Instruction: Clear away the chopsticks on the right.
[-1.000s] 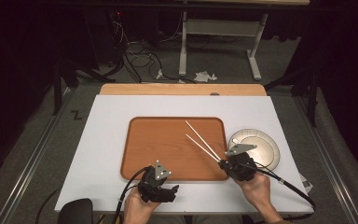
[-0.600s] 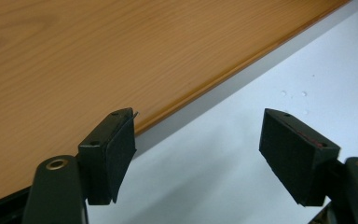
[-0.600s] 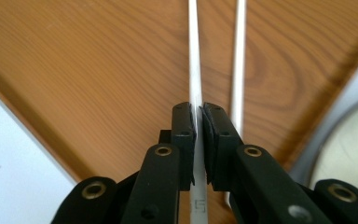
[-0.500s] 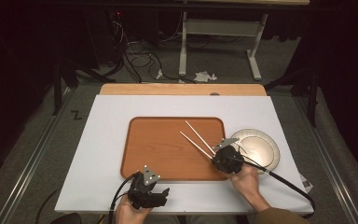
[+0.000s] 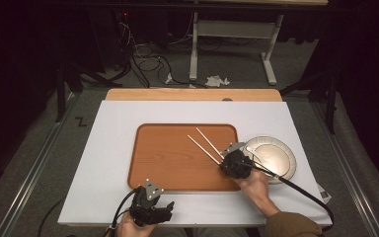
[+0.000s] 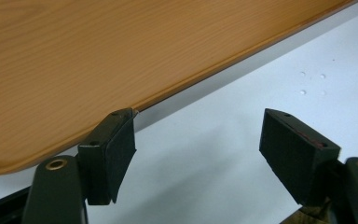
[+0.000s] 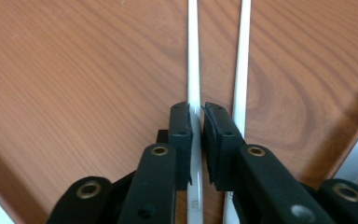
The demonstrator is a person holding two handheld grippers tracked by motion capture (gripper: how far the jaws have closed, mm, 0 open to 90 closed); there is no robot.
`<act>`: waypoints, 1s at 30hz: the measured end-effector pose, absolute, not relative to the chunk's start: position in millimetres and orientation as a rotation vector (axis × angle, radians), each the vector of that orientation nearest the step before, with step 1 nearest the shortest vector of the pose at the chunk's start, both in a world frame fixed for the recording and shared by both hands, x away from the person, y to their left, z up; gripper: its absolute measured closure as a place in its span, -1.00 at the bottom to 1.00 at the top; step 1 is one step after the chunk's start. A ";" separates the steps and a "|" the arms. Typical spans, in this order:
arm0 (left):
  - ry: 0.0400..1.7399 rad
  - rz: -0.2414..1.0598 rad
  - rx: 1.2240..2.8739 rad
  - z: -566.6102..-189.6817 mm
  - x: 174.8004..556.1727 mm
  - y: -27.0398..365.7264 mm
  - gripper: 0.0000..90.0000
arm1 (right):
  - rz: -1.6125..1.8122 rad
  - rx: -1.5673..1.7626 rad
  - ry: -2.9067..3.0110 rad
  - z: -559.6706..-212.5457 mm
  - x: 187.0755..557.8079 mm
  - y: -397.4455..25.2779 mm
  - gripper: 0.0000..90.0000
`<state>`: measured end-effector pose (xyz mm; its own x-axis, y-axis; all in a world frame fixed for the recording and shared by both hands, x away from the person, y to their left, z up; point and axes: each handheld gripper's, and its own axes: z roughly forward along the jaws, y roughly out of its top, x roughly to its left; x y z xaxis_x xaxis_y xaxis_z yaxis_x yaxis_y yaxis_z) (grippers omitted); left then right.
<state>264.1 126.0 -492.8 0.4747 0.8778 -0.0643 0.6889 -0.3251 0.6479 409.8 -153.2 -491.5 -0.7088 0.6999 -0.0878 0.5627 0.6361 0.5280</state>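
Small marks sat near the handle end of one of the white chopsticks [image 7: 194, 84] in the right gripper view, too blurred to read; no other writing could be made out.

Against the frame half a second earlier, the right tongs [image 5: 231, 162] had come a little lower and nearer the person, and the chopsticks' tips lay slightly farther right over the tray [image 5: 168, 163]. The left tongs [image 5: 162, 211] had barely shifted, staying at the near edge of the table [image 5: 118, 123]. A full second earlier the left tongs had been higher, close against the tray's near rim, and the right tongs farther right, toward the plate [image 5: 281, 158].

The chopsticks were a pair of thin, straight, pale white sticks, running almost parallel with a narrow gap between them. They angled up and to the left from the right tongs across the right part of the wooden tray; I could not tell whether they touched its surface.

In the right gripper view the right tongs [image 7: 196, 122] were pinched on the left stick of the pair, while the other stick ran along the outside of the right jaw. The left tongs [image 6: 198, 142] were spread wide over the white table, just beside the tray's rim [image 6: 205, 77], gripping nothing.
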 end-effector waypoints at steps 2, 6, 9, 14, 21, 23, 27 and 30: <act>1.292 0.399 2.109 -492.7 264.2 126.6 -0.41 | 0.696 1.020 2.573 -491.7 409.8 -152.8 0.76; 1.286 0.400 2.116 -492.8 264.9 125.7 -0.41 | 0.721 1.015 2.562 -487.6 407.9 -153.2 0.72; 1.287 0.399 2.115 -492.9 265.3 125.1 -0.41 | 0.734 1.014 2.554 -486.1 407.7 -154.9 0.69; 1.279 0.399 2.119 -492.4 266.9 124.4 -0.41 | 0.785 0.985 2.544 -481.6 403.2 -155.4 0.65; 1.254 0.393 2.130 -492.5 271.4 120.6 -0.41 | 0.817 0.947 2.525 -471.2 393.0 -162.5 0.56; 1.245 0.387 2.136 -492.9 273.2 118.2 -0.41 | 0.841 0.950 2.518 -467.5 389.3 -164.4 0.53; 1.214 0.382 2.145 -490.9 276.3 115.6 -0.41 | 0.833 0.927 2.514 -462.3 382.1 -169.4 0.50; 1.198 0.375 2.151 -490.7 279.3 112.7 -0.41 | 0.837 0.931 2.500 -458.1 376.5 -174.4 0.46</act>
